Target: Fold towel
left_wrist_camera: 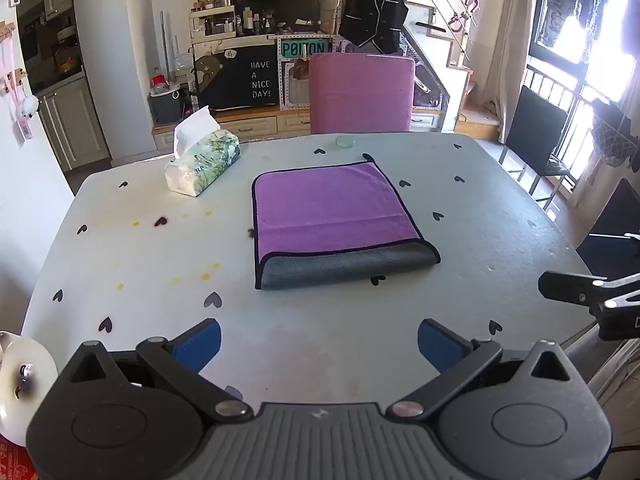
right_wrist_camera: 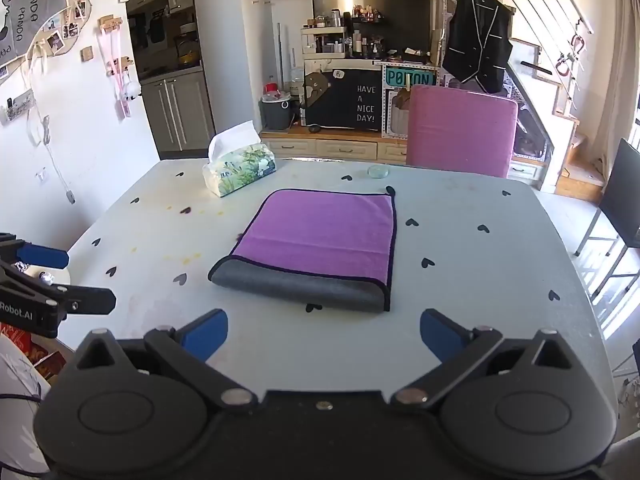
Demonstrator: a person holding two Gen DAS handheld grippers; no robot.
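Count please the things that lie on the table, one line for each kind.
Towel, purple with grey underside, folded: 1
Tissue pack: 1
Small glass disc near the far edge: 1
Total: 3 on the table

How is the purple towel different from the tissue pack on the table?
The towel lies flat and folded, purple on top with a grey underside showing along its near edge; the tissue pack is a puffy block that stands taller, white and green with a leaf print. The towel has a dark trim, while the tissue pack has a white tissue sticking up. Both are soft things resting on the table, with neither gripper touching them.
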